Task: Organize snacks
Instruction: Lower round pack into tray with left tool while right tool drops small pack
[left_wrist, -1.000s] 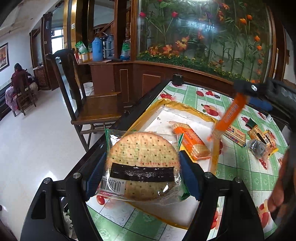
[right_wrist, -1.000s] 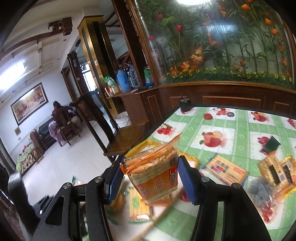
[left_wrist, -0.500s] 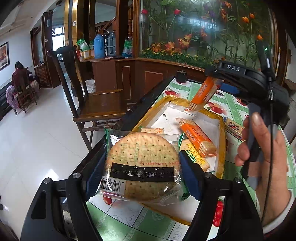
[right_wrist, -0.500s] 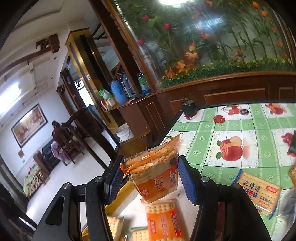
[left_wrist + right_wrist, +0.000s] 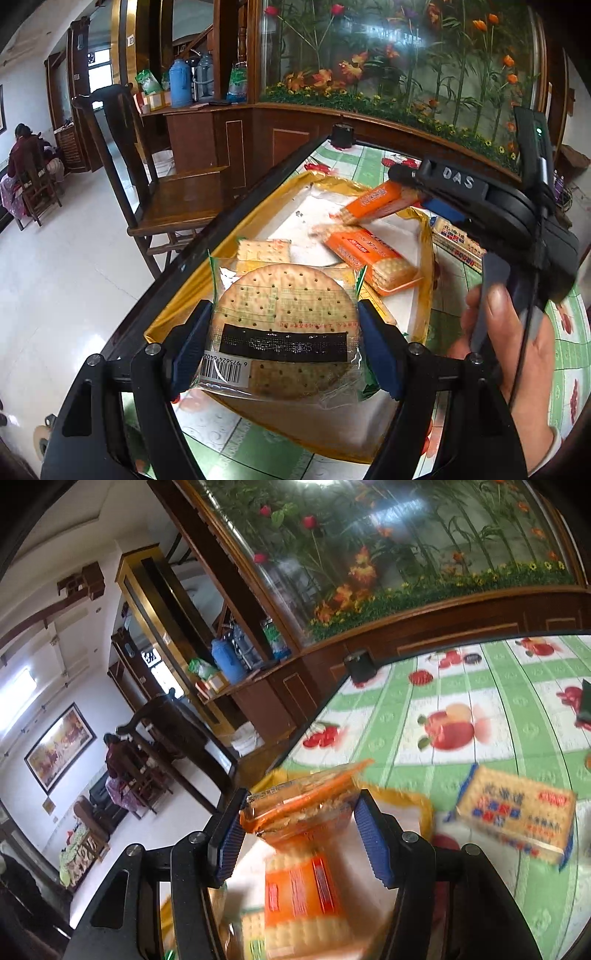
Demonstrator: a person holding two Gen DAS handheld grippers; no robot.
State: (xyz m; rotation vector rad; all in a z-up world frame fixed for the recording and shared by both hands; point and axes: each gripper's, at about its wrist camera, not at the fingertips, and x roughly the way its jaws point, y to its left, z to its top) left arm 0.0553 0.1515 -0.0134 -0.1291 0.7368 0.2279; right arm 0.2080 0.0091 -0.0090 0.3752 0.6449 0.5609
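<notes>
Jaws of the left gripper (image 5: 284,343) clamped on a round cracker pack (image 5: 284,328), clear wrapper, barcode at its lower left edge, blue pads pressed against both sides. Held above the near end of a gold-rimmed tray (image 5: 177,314) on the counter (image 5: 236,439). Jaws of the right gripper (image 5: 299,830) closed on an orange cracker sleeve (image 5: 295,812), gripped near its crimped end, tilted down over the far part of the tray; same sleeve (image 5: 380,199) seen in the left wrist view jutting from the black tool marked DAS, with a hand (image 5: 517,350) wrapped round its handle. Below it in the tray, a second orange sleeve (image 5: 369,258) lying flat, plus a pale square cracker pack (image 5: 264,251) just beyond the round one. Outside the tray on the green fruit-print cloth, a yellow cracker box (image 5: 517,812), blurred. Beyond the counter edge, a dark wooden chair (image 5: 162,199) and a planter wall of artificial flowers (image 5: 406,66). Far off, a seated person (image 5: 26,155).
</notes>
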